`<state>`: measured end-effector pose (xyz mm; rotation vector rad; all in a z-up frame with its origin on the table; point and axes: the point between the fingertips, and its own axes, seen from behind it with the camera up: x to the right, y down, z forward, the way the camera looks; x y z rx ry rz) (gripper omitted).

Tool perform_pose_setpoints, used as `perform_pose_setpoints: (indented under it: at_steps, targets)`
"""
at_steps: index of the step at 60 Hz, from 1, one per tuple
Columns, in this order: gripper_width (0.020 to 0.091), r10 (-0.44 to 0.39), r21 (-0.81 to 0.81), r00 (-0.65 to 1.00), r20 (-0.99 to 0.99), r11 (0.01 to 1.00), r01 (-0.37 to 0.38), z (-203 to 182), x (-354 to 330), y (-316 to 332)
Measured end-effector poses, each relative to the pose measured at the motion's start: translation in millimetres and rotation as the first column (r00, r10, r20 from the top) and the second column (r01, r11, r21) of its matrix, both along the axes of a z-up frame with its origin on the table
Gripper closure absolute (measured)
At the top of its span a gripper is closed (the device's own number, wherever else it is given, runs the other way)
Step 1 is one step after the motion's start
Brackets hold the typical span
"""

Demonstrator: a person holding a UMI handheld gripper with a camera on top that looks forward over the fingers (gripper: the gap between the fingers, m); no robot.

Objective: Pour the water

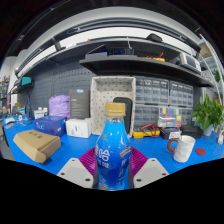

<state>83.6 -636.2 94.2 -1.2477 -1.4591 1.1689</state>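
Gripper (113,172): both fingers pressed against the bottle's sides, clamped on it.
Bottle: a clear plastic bottle with blue label and orange cap (114,150) stood upright between the fingers, over the blue tabletop (60,158).
Left of it: a tan cardboard box (36,146) lay on the tabletop.
Right, further off: a white mug (183,148).
Beyond: a green potted plant (209,112).

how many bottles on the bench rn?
1. The blue bottle stands upright between the jaws, at the near edge of the blue table. Clutter along the back wall could hide others.
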Motion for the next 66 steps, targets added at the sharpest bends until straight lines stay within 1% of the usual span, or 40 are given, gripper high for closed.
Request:
perform_pose_setpoints:
  at_steps: [5, 13, 18, 24, 31, 38, 42, 45, 48, 57, 60, 66]
  targets:
    - [0.0697, 0.000, -0.027, 1.000, 0.013, 1.000, 0.000, 0, 0, 2]
    - [0.0699, -0.012, -0.101, 0.997, 0.070, 0.995, 0.019, 4, -7, 16]
    - [0.0698, -0.050, -0.250, 0.994, 0.097, 0.966, 0.073, 19, -19, 35]
    - [0.0699, -0.105, -0.446, 0.986, 0.128, 0.882, 0.152, 38, -38, 72]
    - [0.0697, -0.115, -0.652, 0.970, 0.214, 0.723, 0.230, 50, -62, 108]
    - [0.0700, -0.090, -0.822, 0.953, 0.289, 0.487, 0.295, 55, -77, 136]
    - [0.0701, -0.043, -0.882, 0.941, 0.337, 0.335, 0.331, 52, -85, 147]
    - [0.0701, -0.011, -0.905, 0.933, 0.361, 0.239, 0.353, 48, -88, 152]
    - [0.0702, 0.019, -0.913, 0.924, 0.382, 0.162, 0.375, 43, -89, 155]
    - [0.0700, 0.101, -0.899, 0.896, 0.432, -0.027, 0.437, 35, -87, 157]
    - [0.0699, 0.116, -0.890, 0.892, 0.436, -0.092, 0.447, 33, -89, 159]
    - [0.0700, 0.132, -0.860, 0.879, 0.458, -0.183, 0.476, 28, -88, 164]
